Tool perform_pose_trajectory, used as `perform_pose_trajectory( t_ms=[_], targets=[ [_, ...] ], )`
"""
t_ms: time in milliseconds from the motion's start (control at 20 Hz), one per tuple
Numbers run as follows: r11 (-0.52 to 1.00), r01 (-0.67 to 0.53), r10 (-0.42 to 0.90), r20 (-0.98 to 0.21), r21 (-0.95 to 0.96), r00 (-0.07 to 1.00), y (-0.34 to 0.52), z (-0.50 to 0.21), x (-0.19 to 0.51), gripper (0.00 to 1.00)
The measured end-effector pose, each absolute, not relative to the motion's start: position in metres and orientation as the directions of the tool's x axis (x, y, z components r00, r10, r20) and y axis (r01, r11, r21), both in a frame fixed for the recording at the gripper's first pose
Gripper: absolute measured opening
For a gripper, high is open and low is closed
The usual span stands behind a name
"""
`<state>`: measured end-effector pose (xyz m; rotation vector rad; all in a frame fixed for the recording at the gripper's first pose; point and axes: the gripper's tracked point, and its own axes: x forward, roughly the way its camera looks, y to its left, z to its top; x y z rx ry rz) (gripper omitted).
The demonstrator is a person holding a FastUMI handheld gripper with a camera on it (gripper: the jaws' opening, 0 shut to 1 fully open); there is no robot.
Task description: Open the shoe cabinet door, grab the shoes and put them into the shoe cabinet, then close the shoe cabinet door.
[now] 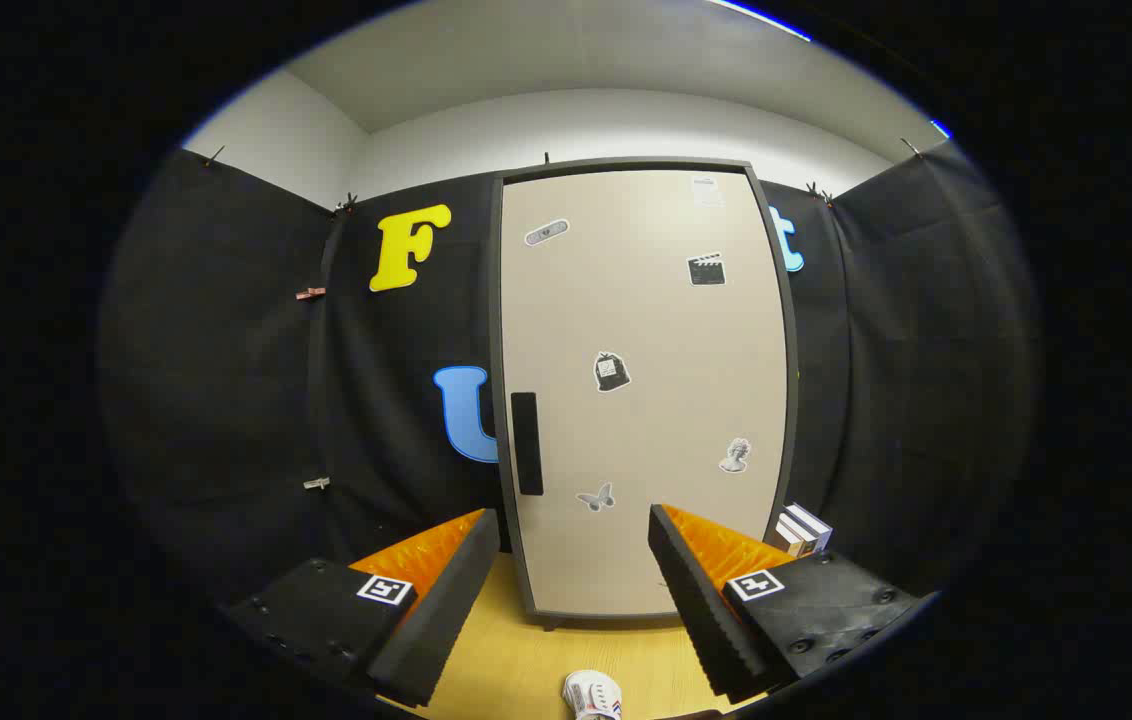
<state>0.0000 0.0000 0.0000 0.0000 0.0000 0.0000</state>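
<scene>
Gripper view: gripper fingers spread wide, empty, facing the closed shoe cabinet door. Step in hand: opening. Next move requires reaching the dark handle; shoe waits below.

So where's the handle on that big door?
Find the tall beige cabinet door standing beyond the open tool. Along its left edge, about halfway down, sits the handle. It's a plain black upright bar, unlike the small picture stickers scattered over the door.
</scene>
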Motion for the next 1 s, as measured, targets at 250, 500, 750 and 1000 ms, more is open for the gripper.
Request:
perform_pose_trajectory(
  t_ms=[250,500,750,1000],
  targets=[
    [1.000,0.013,-0.013,-0.014,-0.001,1.000,-0.007,-0.003,0.014,0.98],
    [0.999,0.044,-0.044,-0.013,-0.006,0.999,-0.013,-0.004,0.029,0.98],
    [0.999,0.048,-0.048,-0.016,-0.009,0.999,-0.007,-0.006,0.042,0.98],
    [0.999,0.044,-0.044,-0.021,0.006,0.999,0.005,-0.010,0.071,0.98]
  ],
)
